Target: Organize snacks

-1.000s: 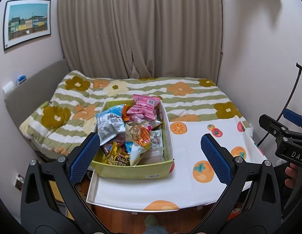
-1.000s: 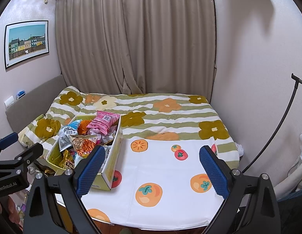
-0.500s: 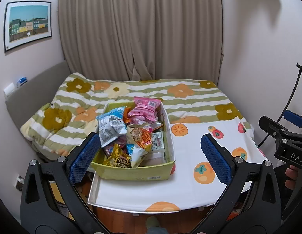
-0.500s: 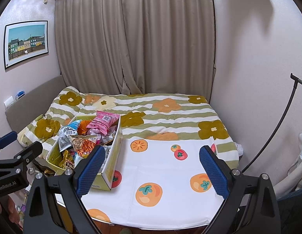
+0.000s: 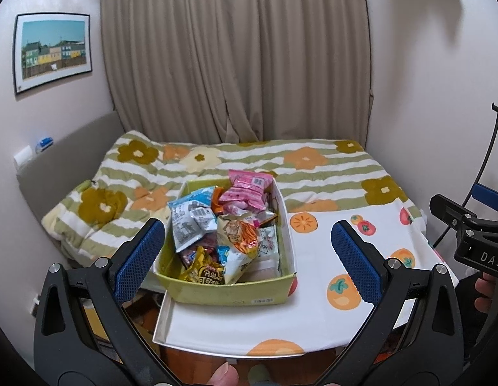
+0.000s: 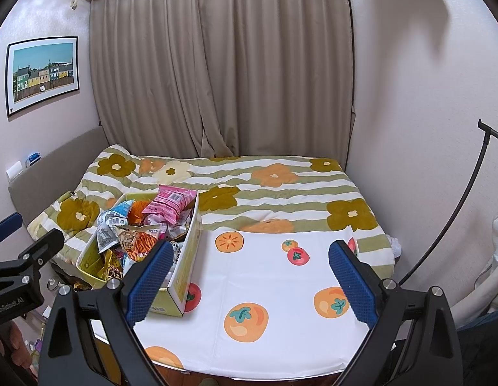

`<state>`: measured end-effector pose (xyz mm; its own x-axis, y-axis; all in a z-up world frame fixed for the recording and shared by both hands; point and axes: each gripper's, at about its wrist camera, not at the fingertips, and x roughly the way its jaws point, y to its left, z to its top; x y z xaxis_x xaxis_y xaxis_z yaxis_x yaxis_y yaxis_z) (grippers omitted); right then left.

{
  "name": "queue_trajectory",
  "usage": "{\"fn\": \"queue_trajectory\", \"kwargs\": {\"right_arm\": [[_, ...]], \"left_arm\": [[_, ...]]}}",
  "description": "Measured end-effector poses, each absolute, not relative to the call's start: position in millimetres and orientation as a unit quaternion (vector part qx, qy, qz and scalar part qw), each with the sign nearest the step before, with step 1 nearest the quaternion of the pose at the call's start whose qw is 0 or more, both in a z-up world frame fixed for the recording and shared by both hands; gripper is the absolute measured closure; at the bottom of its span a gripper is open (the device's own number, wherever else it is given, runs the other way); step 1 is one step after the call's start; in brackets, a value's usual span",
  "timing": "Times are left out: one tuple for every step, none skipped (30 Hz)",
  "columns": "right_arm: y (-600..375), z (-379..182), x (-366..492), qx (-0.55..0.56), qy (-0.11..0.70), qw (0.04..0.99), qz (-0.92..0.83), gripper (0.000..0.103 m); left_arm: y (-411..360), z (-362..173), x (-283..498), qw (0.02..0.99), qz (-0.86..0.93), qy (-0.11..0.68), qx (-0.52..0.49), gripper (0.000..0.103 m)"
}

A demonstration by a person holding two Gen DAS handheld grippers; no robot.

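I hold both claws wide and empty above the near edge of the desk [image 6: 281, 289], the snack box [image 5: 228, 292] lying straight ahead of my left claw [image 5: 245, 257] (long axis pointing away) and off to the left of my right claw [image 6: 249, 278].

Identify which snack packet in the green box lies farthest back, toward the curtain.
The pink packet, resting against the box's far end; the silver, orange and yellow packets lie nearer.

Beige curtain [image 6: 223, 70] closed behind the bed, striped floral duvet [image 6: 281, 183] spread over it, framed print of coloured houses [image 5: 52, 51] on left wall, persimmon-print white cloth [image 6: 274, 283] in the foreground
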<state>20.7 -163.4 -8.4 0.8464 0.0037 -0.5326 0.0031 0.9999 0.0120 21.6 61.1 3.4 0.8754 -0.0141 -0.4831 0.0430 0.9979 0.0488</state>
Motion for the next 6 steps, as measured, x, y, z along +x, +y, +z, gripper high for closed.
{"fn": "queue_trajectory", "kwargs": {"right_arm": [[-163.6,-8.4,20.7,0.006,0.277,0.961,0.0,0.007],[-162.1,-7.4,21.0,0.007,0.276,0.961,0.0,0.007],[-160.6,-6.2,21.3,0.007,0.276,0.961,-0.001,0.007],[-159.9,-5.4,21.7,0.007,0.275,0.961,0.0,0.007],[-158.4,-4.6,22.0,0.007,0.274,0.962,-0.001,0.007],[-158.4,-4.8,21.8,0.008,0.275,0.961,-0.001,0.007]], "left_arm": [[60.8,3.2,21.6,0.967,-0.017,0.252,0.027,0.0],[60.7,2.8,21.2,0.967,-0.018,0.253,0.026,0.0],[60.6,2.6,20.9,0.967,-0.017,0.253,0.025,0.0],[60.8,2.7,19.2,0.967,-0.016,0.251,0.024,0.0],[60.9,2.8,17.9,0.968,-0.016,0.249,0.024,0.0],[60.9,3.2,16.5,0.969,-0.014,0.247,0.024,0.0]]}}
